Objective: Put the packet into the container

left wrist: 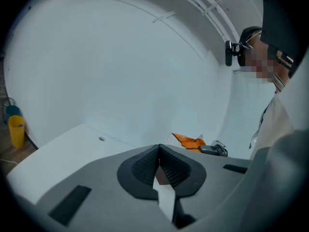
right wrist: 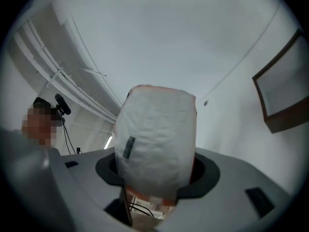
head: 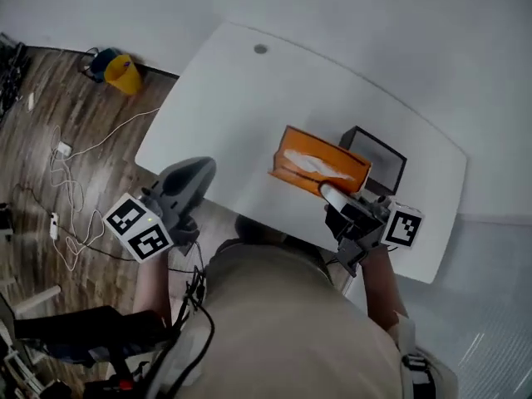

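Right gripper clamped wide on orange packet, held above table, just beside black container. Left gripper closed, empty, off table edge. Packet judged light, soft, crinkly; best gripped across middle, gently.

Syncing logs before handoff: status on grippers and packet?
Left gripper shut, empty. Right gripper shut on packet, beside container, not yet in. Nothing seen blocking the container.
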A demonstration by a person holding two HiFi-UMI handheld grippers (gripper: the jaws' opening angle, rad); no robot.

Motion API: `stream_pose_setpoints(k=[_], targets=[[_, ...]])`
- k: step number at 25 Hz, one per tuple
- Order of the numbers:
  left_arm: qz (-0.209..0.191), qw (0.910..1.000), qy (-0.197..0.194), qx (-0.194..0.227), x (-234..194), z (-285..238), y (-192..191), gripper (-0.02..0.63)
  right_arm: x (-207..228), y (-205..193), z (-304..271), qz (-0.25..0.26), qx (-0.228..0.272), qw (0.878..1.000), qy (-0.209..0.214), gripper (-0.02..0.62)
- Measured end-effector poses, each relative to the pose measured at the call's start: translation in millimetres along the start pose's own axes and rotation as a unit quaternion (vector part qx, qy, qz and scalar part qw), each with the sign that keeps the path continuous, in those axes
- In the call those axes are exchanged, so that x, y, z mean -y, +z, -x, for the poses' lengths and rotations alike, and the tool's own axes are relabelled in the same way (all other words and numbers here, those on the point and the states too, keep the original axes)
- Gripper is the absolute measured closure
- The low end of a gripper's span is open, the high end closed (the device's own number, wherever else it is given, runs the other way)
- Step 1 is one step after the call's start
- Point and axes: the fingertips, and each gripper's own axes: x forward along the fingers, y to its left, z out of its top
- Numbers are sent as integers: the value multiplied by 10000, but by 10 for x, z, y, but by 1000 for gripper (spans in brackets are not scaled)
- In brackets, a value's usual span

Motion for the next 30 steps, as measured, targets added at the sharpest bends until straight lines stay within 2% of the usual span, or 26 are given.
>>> stream_pose_setpoints(k=[3,8,12,15,19,22,24,27,30], targets=[[-120,9988,-398,-250,-155,-297,-72,595,176,70,82,29,378,9989,-267,337],[-171,9960,-785,-389,-273,-367,-54,595,339,79,242,137,851,9915,-972,337],[-166,9949,-863,-492,65,-649,24,595,510,620,895,703,807,9790,-1734,336],[-87,9959,-710,-545,230,-732,124,595,725,1012,1259,626,559,9716,-2213,336],[23,9969,-545,-569,228,-699,338,595,1060,1093,1221,262,-355,9597,-2776,333],[-44,9973,-391,-616,219,-943,43,595,1757,1009,1325,-46,-740,9540,-2905,333],[-52,9974,-324,-638,254,-998,-70,595,1943,1016,1355,-250,-694,9553,-2862,333],[22,9976,-263,-645,233,-835,106,595,1777,1105,1196,-142,-837,9455,-3142,325],[48,9975,-190,-675,211,-941,-193,595,2106,990,1302,85,-1233,9315,-3422,278]])
